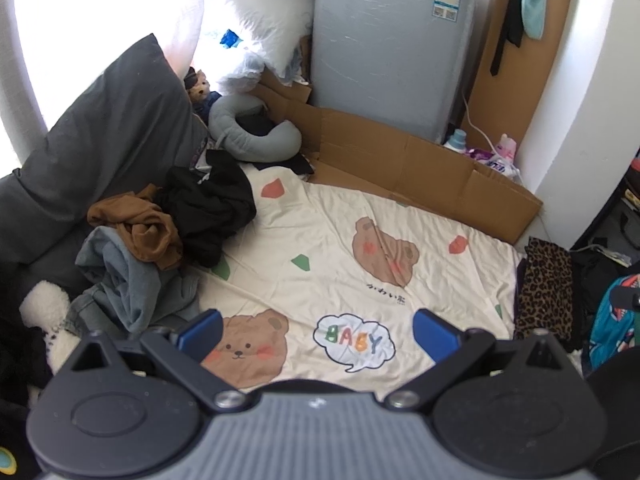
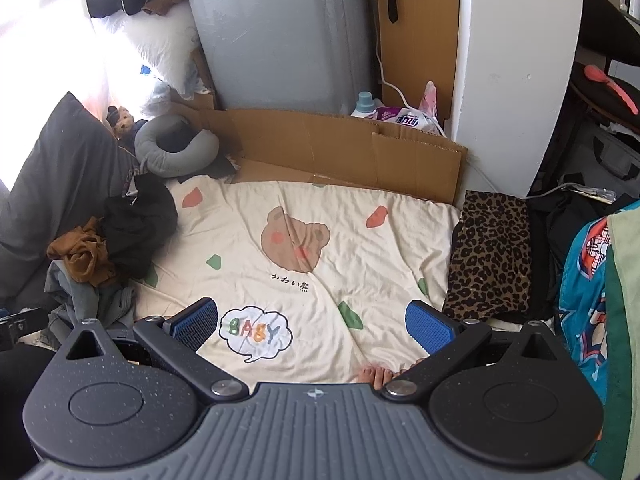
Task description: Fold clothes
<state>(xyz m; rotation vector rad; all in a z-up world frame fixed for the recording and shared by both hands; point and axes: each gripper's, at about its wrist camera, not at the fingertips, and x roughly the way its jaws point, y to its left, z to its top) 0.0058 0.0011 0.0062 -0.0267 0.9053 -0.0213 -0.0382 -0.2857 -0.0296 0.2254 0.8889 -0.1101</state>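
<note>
Unfolded clothes heaped at the left edge of a cream bear-print sheet (image 1: 340, 240), one folded piece at its right.

A crumpled black garment (image 1: 210, 204) lies on top at the far end, touching a bunched rust-brown garment (image 1: 144, 224), which rests on rumpled grey-blue denim (image 1: 120, 280). A leopard-print cloth (image 2: 490, 252), folded flat into a rectangle, lies just off the sheet's right edge.

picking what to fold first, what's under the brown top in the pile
Blue jeans lie under the brown top, with a black garment beside it. Anything deeper in the pile is covered.
</note>
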